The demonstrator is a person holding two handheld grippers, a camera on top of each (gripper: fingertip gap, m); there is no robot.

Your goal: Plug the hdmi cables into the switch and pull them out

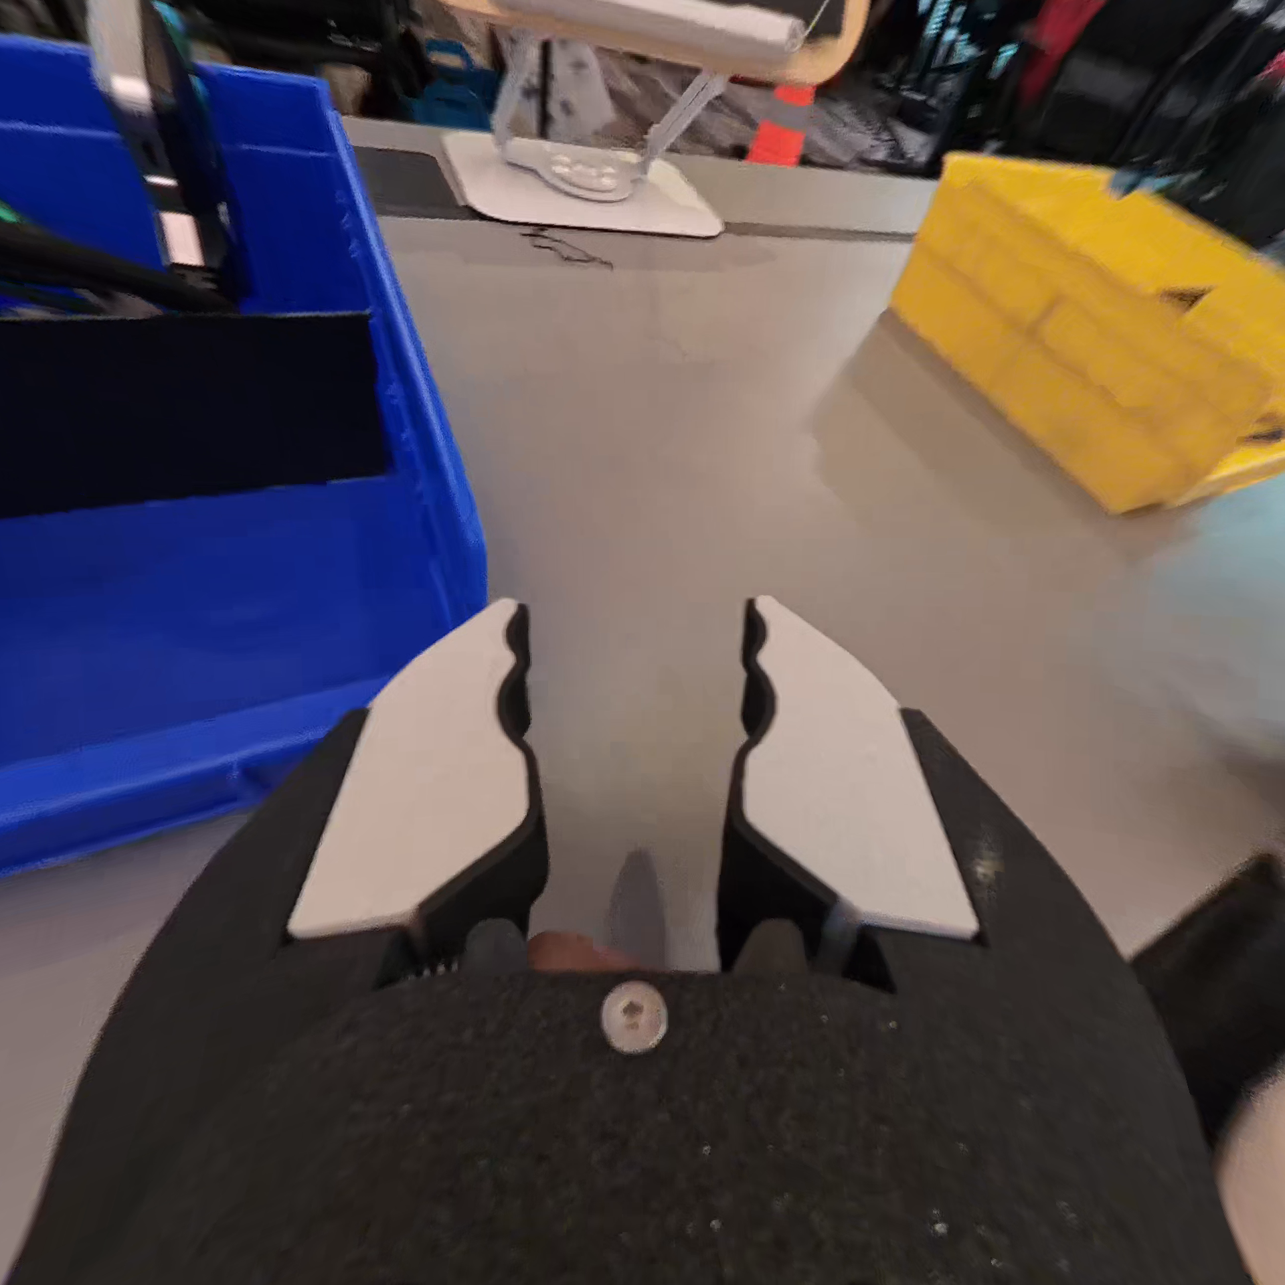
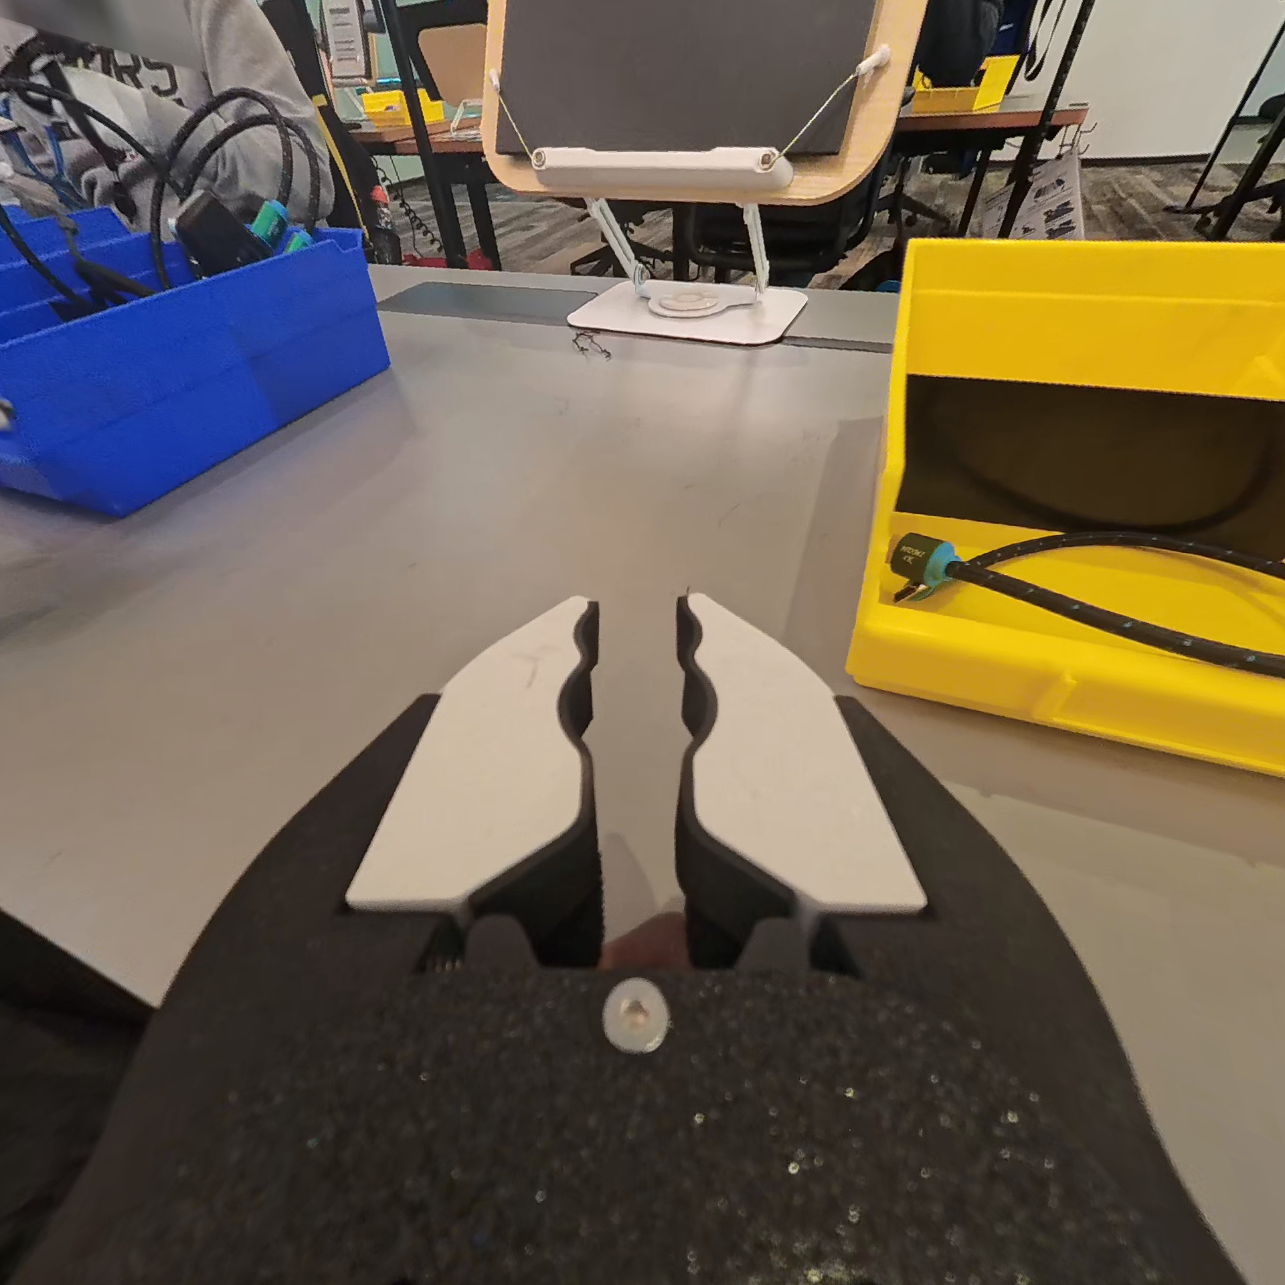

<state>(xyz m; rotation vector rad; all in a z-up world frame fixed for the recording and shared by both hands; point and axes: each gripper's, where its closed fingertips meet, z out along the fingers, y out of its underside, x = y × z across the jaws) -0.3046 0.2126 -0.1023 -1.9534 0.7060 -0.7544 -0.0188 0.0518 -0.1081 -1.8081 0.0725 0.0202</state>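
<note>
blue bin: ribbed blue plastic bin [image 2: 208,389] at bench left, holds black braided cables [image 2: 229,146] and a dark boxy device [image 2: 208,233], maybe the switch, can't confirm.
left tool: black two-finger tool with grey pads [image 1: 633,612], fingers spread, nothing held, hovers over bare grey bench [image 1: 660,431] just right of the blue bin; view blurred.
stand: wood-framed tablet stand on white base [image 2: 688,306], far centre.
right tool: same build [image 2: 637,605], fingers narrowly apart, nothing pinched.
yellow bin: open-front yellow plastic bin [image 2: 1043,681], bench right.
hdmi cable: black braided cable with dark plug and teal collar [image 2: 918,556] inside yellow bin, plug end points left, cord trails right.
key relation: plug lies ahead-right of right tool, near; right hand nearer, left well apart.
</note>
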